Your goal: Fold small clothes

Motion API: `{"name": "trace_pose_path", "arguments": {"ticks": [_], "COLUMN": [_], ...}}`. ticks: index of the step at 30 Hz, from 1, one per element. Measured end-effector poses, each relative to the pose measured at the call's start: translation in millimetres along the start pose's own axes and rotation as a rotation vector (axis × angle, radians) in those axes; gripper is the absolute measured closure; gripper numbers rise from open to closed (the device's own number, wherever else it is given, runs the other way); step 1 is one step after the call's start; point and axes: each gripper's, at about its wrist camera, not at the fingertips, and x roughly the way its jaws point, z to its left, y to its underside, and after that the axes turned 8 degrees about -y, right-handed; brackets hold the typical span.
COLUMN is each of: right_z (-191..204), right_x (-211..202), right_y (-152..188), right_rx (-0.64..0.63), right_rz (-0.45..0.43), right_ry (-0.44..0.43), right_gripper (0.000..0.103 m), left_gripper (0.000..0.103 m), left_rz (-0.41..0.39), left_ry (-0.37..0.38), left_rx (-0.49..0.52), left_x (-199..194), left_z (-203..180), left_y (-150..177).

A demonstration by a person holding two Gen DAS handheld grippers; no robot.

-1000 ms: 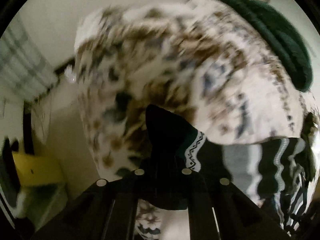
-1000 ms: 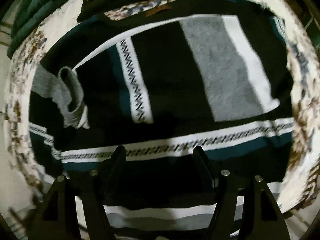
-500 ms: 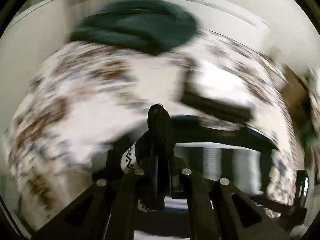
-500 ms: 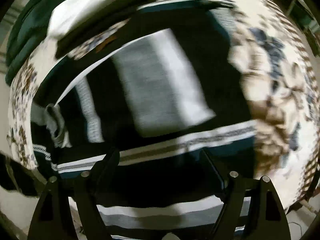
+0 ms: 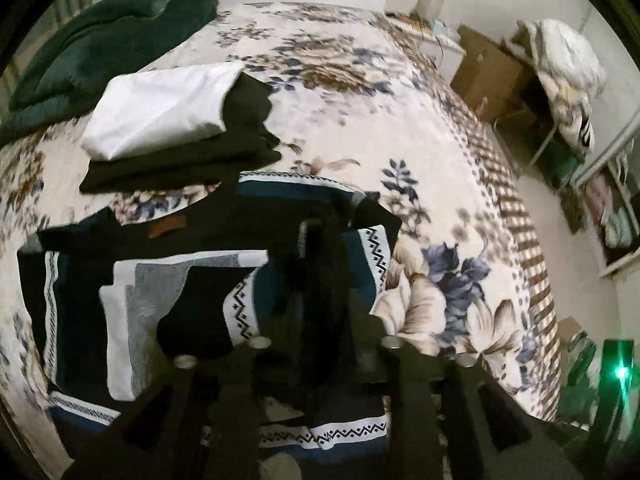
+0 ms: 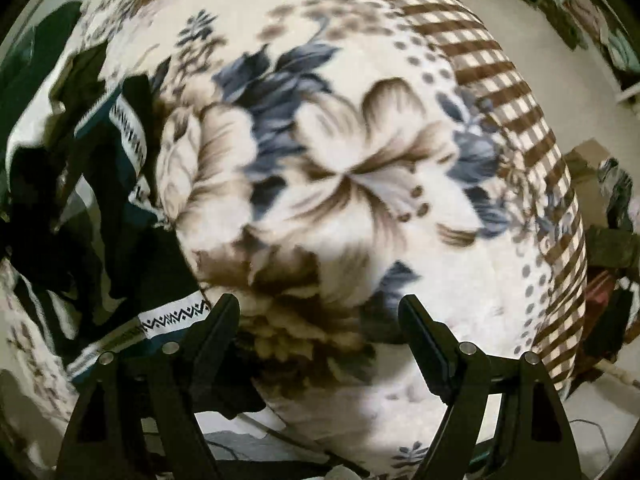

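Left gripper (image 5: 320,240) pinched tight on a corner of the black knit sweater with teal, grey and white zigzag bands (image 5: 168,292), fabric bunched dark between the jaws at frame centre. Likely held this way to drag that corner across the body for a fold; flap looks lifted, rest of the sweater lies spread on the bed at lower left of the left wrist view. Right gripper (image 6: 320,312) wide apart, nothing between its jaws, hanging over bare bedspread; sweater edge (image 6: 120,128) sits at left of the right wrist frame, off to the side of the gripper. Probably parked clear so the fold can pass, or waiting to pin or smooth. Cream floral fleece bedspread with brown checked border (image 5: 440,152) carries everything. Just above the sweater, upper left: folded white cloth stacked on folded black cloth (image 5: 160,108), looks like the finished pile. Dark green blanket bundle (image 5: 100,44) at far upper left. Fold in progress, not flattened yet; risk is slack fabric slipping out or landing skewed.
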Motion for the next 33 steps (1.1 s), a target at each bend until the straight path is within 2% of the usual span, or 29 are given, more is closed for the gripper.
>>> {"name": "trace_pose_path", "arguments": {"ticks": [1,3,7,9,11,14,16,17,18,19,20,22,24,26,28,29,31,33], "right_z": [-4.8,-10.0,6.0,29.3,65.2,111.6,135.2,148.3,157.7,164.7,167.8,158.8,149.0,140.9,134.3,129.3,127.8,135.5], "right_x": [-4.4,-14.0,-28.5,-29.9,-23.1,-4.5,11.9,25.9,35.8,45.1,57.1,63.4,61.2,47.3,28.6,16.8,8.5,21.4], "right_y": [-2.0,-6.2,-16.3,-20.0,-22.4,-33.1,-40.9,-44.9,-47.8,-49.7,-50.6,-51.0,-50.6,-54.7,-68.4,-84.0,-112.2,-147.0], "right_rx": [0.008,0.017,0.023,0.005,-0.036,-0.097,-0.143,-0.169,-0.185,-0.196,-0.197,-0.172,-0.157,-0.137,-0.118,-0.087,-0.062,-0.081], "right_rz": [-0.002,-0.008,-0.023,-0.028,-0.026,-0.031,-0.028,-0.012,0.007,0.033,0.061,0.059,0.095,0.112,0.067,0.016,-0.032,-0.004], "right_ry": [-0.021,-0.078,-0.19,-0.268,-0.311,-0.317,-0.315,-0.301,-0.294,-0.275,-0.213,-0.146,-0.178,-0.246,-0.264,-0.267,-0.26,-0.292], "right_gripper": [0.02,0.02,0.02,0.02,0.02,0.02,0.021,0.026,0.056,0.101,0.1,0.1,0.1,0.086,0.043,0.039,0.037,0.032], "left_gripper": [0.04,0.007,0.007,0.007,0.007,0.007,0.007,0.007,0.007,0.007,0.007,0.007,0.007,0.007,0.007,0.007,0.007,0.007], "left_rz": [-0.004,0.002,0.009,0.011,0.013,0.046,0.063,0.071,0.078,0.083,0.091,0.091,0.081,0.065,0.054,0.049,0.031,0.01], "left_ry": [-0.003,-0.024,-0.121,-0.176,-0.27,-0.385,-0.422,-0.439,-0.452,-0.459,-0.468,-0.47,-0.463,-0.457,-0.448,-0.445,-0.454,-0.471], "left_rx": [-0.017,-0.032,-0.142,-0.218,-0.287,-0.353,-0.388,-0.396,-0.397,-0.395,-0.39,-0.376,-0.355,-0.329,-0.315,-0.315,-0.311,-0.31], "left_x": [-4.0,-2.5,-21.4,-30.7,-35.5,-22.6,-10.2,-2.5,4.8,12.7,20.1,28.2,30.2,29.5,28.2,27.3,23.1,17.3], "left_z": [13.5,31.3,112.6,161.3,214.0,274.8,303.6,314.8,322.9,328.8,332.8,335.2,332.4,331.5,327.0,326.1,322.6,318.6], "left_y": [2.0,6.6,19.0,26.5,34.4,43.9,47.9,47.4,46.7,45.5,44.2,41.9,39.2,36.2,36.4,36.8,39.6,43.9]}}
